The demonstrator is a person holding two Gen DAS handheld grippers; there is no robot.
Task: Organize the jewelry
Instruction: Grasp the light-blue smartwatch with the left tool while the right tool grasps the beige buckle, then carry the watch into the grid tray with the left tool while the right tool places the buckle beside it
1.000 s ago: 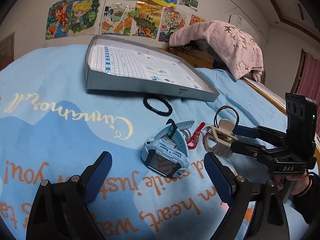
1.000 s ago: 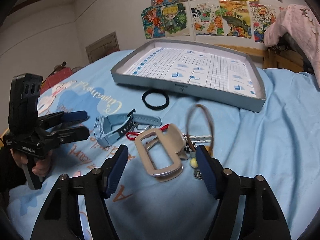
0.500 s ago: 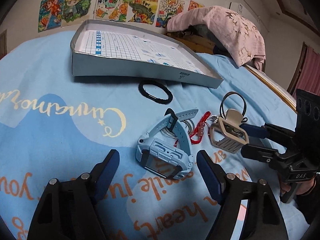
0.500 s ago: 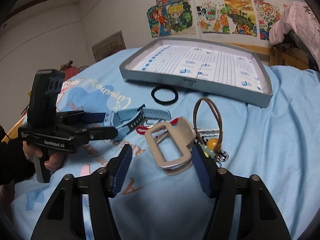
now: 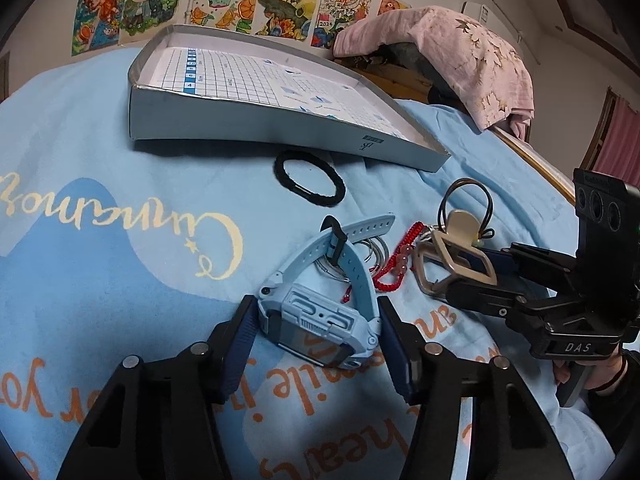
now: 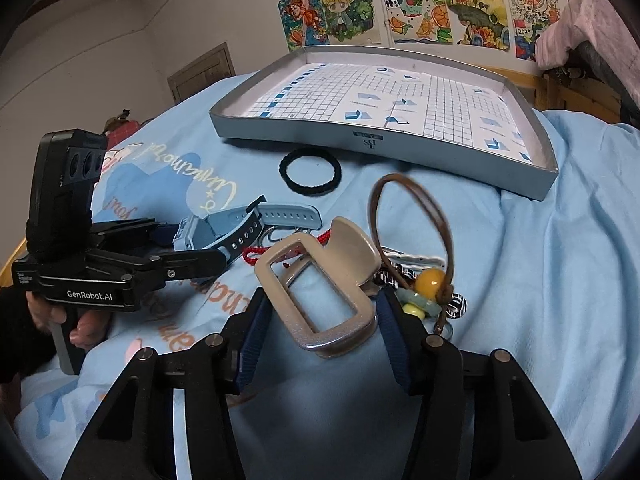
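My left gripper [image 5: 316,332] is shut on the light blue smartwatch [image 5: 320,320], one pad against each side of its case; the watch also shows in the right wrist view [image 6: 216,232]. My right gripper [image 6: 320,328] is shut on a beige rectangular hair clip [image 6: 320,288], which also shows in the left wrist view [image 5: 456,256]. A brown cord loop with a yellow bead [image 6: 430,280] lies beside the clip. A red beaded bracelet [image 5: 394,264], thin metal rings [image 5: 372,252] and a black hair tie [image 5: 310,182] lie on the blue bedspread.
A shallow grey box lid [image 5: 256,120] with a grid-printed floor lies behind the jewelry; it also shows in the right wrist view [image 6: 384,140]. A pink cloth [image 5: 452,52] covers furniture at the back right. Drawings hang on the wall.
Both grippers have moved forward and closed: the left onto the smartwatch, the right onto the hair clip. Both were open a second ago.
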